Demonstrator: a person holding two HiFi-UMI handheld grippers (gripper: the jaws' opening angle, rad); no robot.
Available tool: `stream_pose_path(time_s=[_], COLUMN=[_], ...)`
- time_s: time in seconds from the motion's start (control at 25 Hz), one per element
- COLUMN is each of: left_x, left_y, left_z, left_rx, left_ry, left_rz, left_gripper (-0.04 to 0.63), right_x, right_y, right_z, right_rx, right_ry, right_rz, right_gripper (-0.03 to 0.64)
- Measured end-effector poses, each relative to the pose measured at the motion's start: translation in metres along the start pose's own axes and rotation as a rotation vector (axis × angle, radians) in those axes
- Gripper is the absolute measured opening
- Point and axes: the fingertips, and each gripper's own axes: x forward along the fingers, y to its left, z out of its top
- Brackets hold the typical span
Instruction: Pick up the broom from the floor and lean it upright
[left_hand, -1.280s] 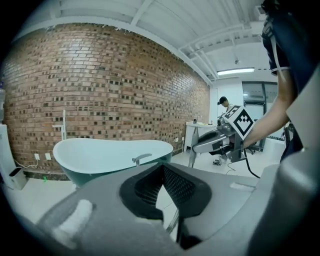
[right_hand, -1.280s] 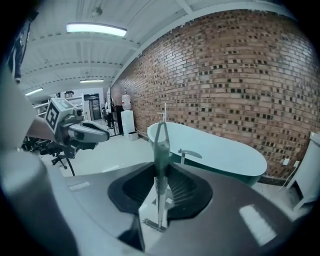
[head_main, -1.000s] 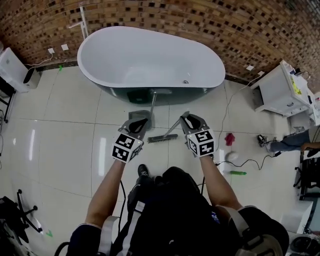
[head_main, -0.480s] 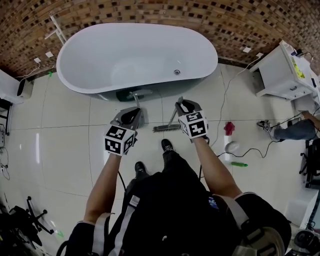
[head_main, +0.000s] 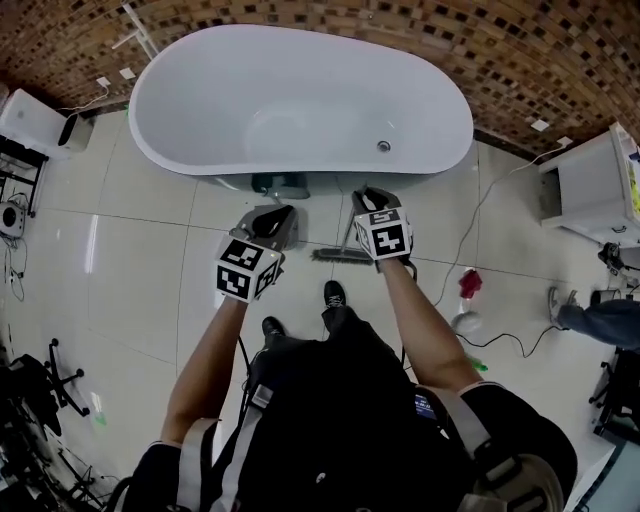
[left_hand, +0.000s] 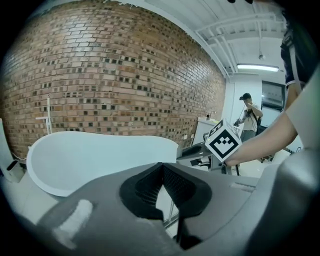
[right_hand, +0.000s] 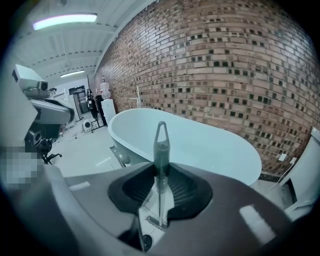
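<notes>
The right tool is clenched on the broom near its loop end, so the handle appears raised with the head low over the floor beside the bathtub, while the left tool is closed on nothing, and leaning the broom upright remains.

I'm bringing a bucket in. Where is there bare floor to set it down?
Bare tiles on the person's left, between the tub and the black chair base. The right side is crowded: red cloth, cabinet and cables.
</notes>
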Motion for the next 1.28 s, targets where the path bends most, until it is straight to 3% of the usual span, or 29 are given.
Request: stream_pose_path(time_s=[0.28,0.52,0.8,1.28], left_x=[0.014,0.020,0.022,0.027], left_y=[0.019,0.039,0.059,0.073], left_z=[0.018,0.022,0.027,0.021], left_rx=[-0.043,-0.086,-0.094,-0.115], left_ry=[-0.005,-0.011,-0.011,0.022], left_rz=[0.082,0.154,0.194,0.214], left_gripper=[0.002,0.002,0.002,0.002], right_x=[0.054,0.098,0.129,0.156], right_y=[-0.019,-0.011,-0.005,-0.013], right_z=[0.028,0.052,0.069,0.076], right_rx=[-0.049,-0.129,-0.150,-0.171], right_ry=[0.009,0.020,0.012,0.027], right_rz=[0.075,0.164,0.261,0.281], right_gripper=[0.086,0.086,0.086,0.087])
